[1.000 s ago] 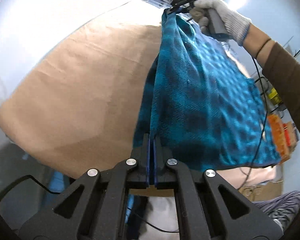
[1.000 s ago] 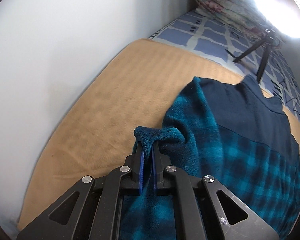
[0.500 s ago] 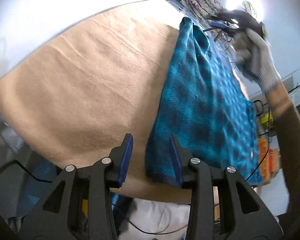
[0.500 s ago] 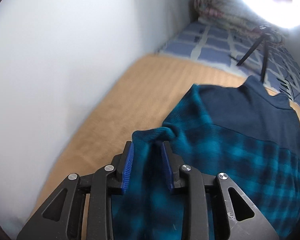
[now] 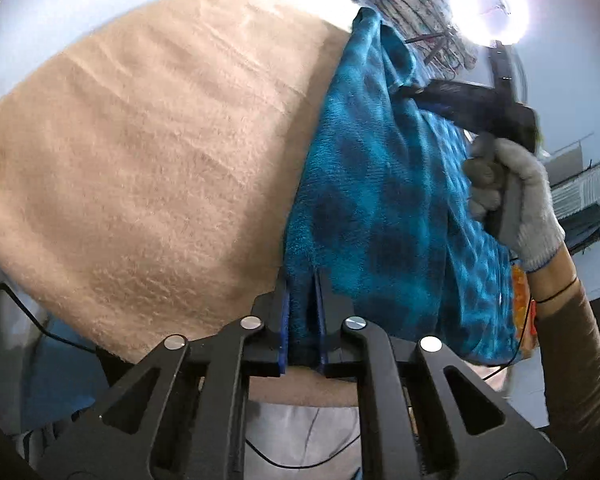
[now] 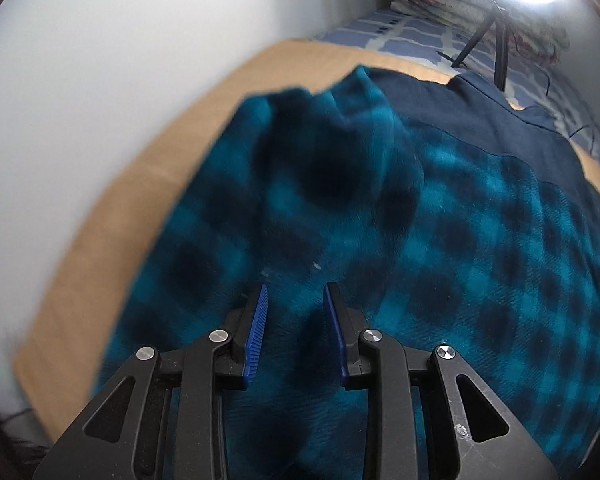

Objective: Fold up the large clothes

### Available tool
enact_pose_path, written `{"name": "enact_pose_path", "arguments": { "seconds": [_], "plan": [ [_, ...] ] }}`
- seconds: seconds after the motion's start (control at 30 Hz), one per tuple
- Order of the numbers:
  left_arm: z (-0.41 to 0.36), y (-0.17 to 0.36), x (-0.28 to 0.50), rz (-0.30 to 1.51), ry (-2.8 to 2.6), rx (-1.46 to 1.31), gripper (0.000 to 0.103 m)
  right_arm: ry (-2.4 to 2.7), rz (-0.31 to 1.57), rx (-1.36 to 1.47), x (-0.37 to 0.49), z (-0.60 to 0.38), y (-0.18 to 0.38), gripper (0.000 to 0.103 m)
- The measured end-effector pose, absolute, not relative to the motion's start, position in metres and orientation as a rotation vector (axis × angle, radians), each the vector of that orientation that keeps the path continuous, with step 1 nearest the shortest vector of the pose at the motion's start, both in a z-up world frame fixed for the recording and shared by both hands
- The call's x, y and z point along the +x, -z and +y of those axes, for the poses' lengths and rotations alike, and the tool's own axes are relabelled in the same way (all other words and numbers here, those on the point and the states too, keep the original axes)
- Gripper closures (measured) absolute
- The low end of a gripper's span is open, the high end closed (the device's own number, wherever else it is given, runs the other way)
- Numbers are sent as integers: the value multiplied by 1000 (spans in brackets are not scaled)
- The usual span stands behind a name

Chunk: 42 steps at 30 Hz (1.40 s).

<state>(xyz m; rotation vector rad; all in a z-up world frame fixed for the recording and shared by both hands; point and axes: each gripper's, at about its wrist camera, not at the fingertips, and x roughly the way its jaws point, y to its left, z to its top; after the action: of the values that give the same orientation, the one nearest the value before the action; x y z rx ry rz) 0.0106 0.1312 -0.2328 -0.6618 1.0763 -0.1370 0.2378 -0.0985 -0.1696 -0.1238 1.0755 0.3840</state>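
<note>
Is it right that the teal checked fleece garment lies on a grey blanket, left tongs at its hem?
Not quite: the blanket is tan, not grey, as the left wrist view shows. The teal checked fleece garment lies on it, left tongs closing at its hem.

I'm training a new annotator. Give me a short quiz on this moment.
1. True or false: the right gripper is clamped on the plaid garment.
2. The garment lies on: A) a tan blanket B) a wooden table C) a tiled floor.
3. What is between the left gripper's fingers?
Key: 1 false, its jaws stand open above the fabric. 2 A. 3 the garment's edge; the jaws are closing on it.
</note>
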Motion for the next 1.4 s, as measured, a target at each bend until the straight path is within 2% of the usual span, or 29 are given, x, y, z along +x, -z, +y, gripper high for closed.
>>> {"name": "enact_pose_path", "arguments": {
  "seconds": [0.13, 0.37, 0.5, 0.57, 0.63, 0.7, 0.83, 0.97, 1.03, 1.1, 1.17, 1.4],
  "plan": [
    [132, 222, 7, 1037, 151, -659, 98, -338, 1116, -172, 239, -96, 191, 76],
    [121, 206, 4, 991, 170, -594, 98, -379, 1031, -81, 207, -96, 153, 75],
    [113, 201, 3, 978, 179, -569, 98, -478, 1106, 0, 197, -77, 143, 54],
    [111, 200, 3, 973, 179, -567, 98, -460, 1160, -24, 195, -62, 144, 48],
    [108, 197, 3, 970, 182, -559, 98, -474, 1187, -14, 191, -48, 146, 47],
    [105, 196, 2, 966, 183, -545, 98, -482, 1216, -7, 189, -35, 150, 41],
    [97, 193, 4, 961, 192, -525, 98, -449, 1293, -92, 186, -9, 174, 41],
    [88, 189, 5, 953, 190, -497, 99, -398, 1280, -250, 176, 11, 190, 41],
    [85, 187, 5, 949, 191, -488, 99, -377, 1252, -309, 170, 17, 193, 50],
    [83, 186, 6, 946, 194, -483, 99, -350, 1215, -370, 163, 19, 193, 75],
    [78, 182, 5, 939, 199, -470, 99, -322, 1199, -378, 160, 12, 190, 92],
    [48, 166, 1, 906, 230, -391, 99, -402, 1185, -41, 162, -51, 165, 96]
  ]
}}
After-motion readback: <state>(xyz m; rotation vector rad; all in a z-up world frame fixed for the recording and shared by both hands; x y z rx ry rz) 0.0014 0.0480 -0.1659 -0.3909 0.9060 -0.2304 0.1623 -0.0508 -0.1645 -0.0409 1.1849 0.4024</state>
